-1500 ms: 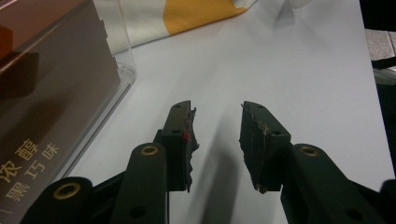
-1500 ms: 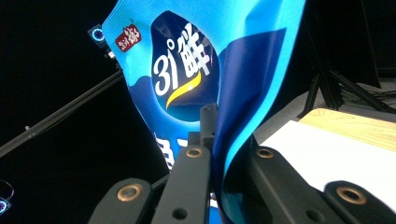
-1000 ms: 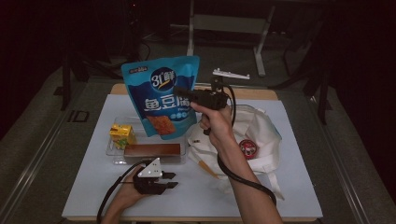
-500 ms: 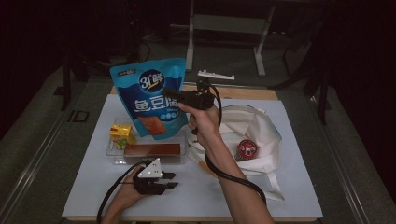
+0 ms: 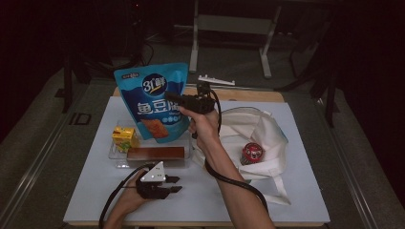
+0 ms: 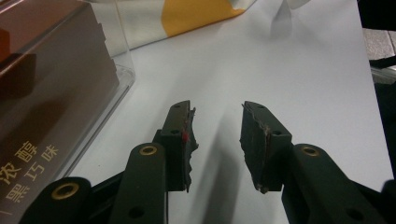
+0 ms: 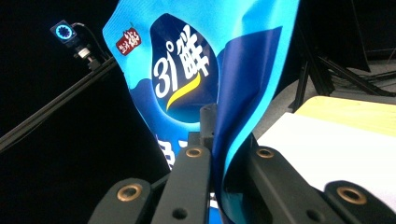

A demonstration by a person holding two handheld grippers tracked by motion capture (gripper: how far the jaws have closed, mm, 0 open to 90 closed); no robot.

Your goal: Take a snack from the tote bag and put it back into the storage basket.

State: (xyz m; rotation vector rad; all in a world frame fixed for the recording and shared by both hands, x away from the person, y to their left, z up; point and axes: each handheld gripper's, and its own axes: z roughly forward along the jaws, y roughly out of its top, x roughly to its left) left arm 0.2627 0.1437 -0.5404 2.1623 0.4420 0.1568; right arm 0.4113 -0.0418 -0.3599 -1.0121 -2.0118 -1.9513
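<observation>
While the left gripper (image 5: 174, 183) rests low on the white worktop (image 5: 305, 143), near its front edge, the right gripper (image 5: 177, 101) is raised above the worktop's far half with a blue pouch (image 5: 152, 102) pinched between its fingers. From the high view the pouch hangs upright in the air, its right edge in the grip, its bottom above a clear tray (image 5: 116, 160). From the right gripper view the fingers (image 7: 207, 119) are pressed together on the pouch's (image 7: 196, 70) crumpled edge, with the printed face turned to the left of them.

The left gripper's fingers (image 6: 181, 135) stand part open, a plain gap of bare worktop (image 6: 299, 79) between them and nothing held. Just to the left of them in the left gripper view lies the clear tray (image 6: 119, 77) with a brown box (image 6: 56, 93) inside. From the high view the brown box (image 5: 155, 153) lies along the tray's front, and a yellow carton (image 5: 123, 137) stands at the tray's left end.

To the right of the tray a white cloth bag (image 5: 258, 129) lies open on the worktop, a red round thing (image 5: 251, 152) in its mouth. The person's right forearm crosses between tray and bag, and a black cable loops beside it toward the front edge.
</observation>
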